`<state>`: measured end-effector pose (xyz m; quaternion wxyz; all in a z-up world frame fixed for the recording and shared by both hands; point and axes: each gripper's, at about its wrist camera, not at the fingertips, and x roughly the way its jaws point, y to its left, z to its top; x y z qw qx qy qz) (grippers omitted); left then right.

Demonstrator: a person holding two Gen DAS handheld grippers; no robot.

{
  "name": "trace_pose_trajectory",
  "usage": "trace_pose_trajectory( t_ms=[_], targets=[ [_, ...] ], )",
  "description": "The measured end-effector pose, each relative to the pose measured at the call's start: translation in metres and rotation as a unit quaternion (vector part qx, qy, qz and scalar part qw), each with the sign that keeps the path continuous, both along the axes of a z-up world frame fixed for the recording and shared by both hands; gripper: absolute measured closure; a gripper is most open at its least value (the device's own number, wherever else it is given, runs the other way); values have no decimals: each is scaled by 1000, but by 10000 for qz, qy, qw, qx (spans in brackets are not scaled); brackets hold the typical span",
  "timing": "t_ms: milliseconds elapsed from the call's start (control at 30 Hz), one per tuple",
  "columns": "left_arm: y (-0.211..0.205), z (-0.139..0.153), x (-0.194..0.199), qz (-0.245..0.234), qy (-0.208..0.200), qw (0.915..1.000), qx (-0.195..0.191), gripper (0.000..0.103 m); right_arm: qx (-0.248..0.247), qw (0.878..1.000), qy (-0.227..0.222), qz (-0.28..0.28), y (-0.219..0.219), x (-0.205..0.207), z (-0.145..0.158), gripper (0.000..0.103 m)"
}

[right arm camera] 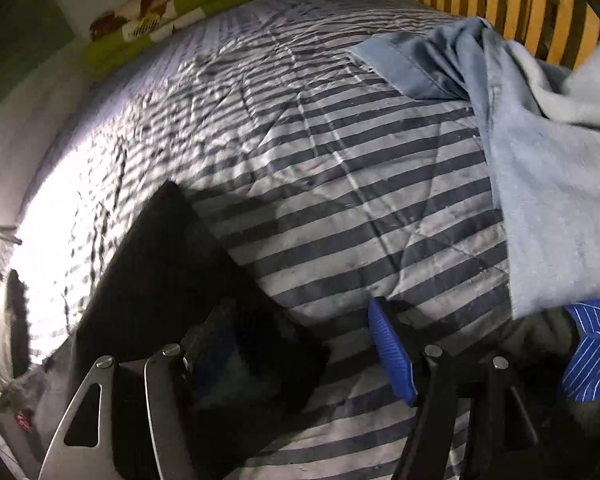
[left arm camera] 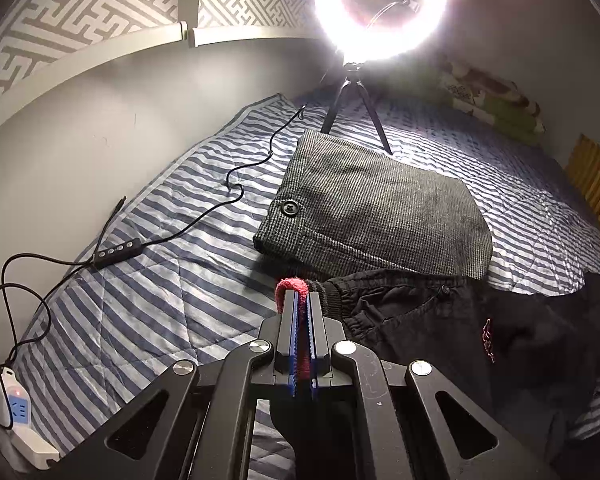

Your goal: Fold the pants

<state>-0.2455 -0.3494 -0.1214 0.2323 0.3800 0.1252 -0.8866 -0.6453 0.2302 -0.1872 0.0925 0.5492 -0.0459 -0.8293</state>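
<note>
Black pants are spread on the striped bed cover, just in front of a folded grey pair near the wall edge of the bed. The left gripper is squeezed shut on a red loop at the waistband, while the right gripper is held open with nothing gripped, a dark flap of the pants just beside its left finger. For a neat fold, the waistband is best kept pinned, and the loose black edge is best pinched near its corner and pulled flat.
</note>
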Motion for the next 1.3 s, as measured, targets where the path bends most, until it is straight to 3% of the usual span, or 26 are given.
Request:
trace_pose_trajectory(
  t_ms=[33,100,167,267,500,600,667,733,767,867,1000,1167,1233,1300],
  targets=[
    [0,0,0,1,-9,10000,2,99,-13,10000,-4,33,-3,2,1,40],
    [2,-1,0,-11,-30,10000,-20,99,-15,9999,3,102,-7,7,2,58],
    [3,0,-1,-25,-53,10000,-44,99,26,9998,-1,220,-9,12,3,89],
    [3,1,-1,-50,-67,10000,-3,99,-277,9994,-29,208,2,20,16,94],
    [4,3,-4,-268,-115,9994,199,99,-5,9975,670,245,49,61,74,95],
    [19,-2,-13,-462,-263,9986,39,99,1049,9908,751,400,52,76,64,92],
    [25,-5,-19,-523,-319,9981,-32,99,1334,9883,489,562,55,75,52,82],
    [27,-6,-22,-524,-346,9980,-38,99,1096,9916,568,397,64,72,58,77],
    [27,-7,-23,-521,-352,9980,-41,99,783,9942,618,403,66,67,64,69],
    [26,-10,-25,-519,-403,9978,-68,99,202,9947,600,806,50,46,68,55],
    [26,-13,-26,-521,-471,9975,-101,99,174,9917,491,1173,9,10,47,45],
    [26,-13,-30,-585,-530,9967,-166,99,496,9933,236,1021,-12,-27,6,44],
    [26,-13,-31,-593,-534,9967,-159,99,430,9942,58,981,-15,-34,-7,38],
    [28,-13,-31,-610,-536,9965,-193,99,256,9943,306,993,-19,-31,-6,37]
  ],
)
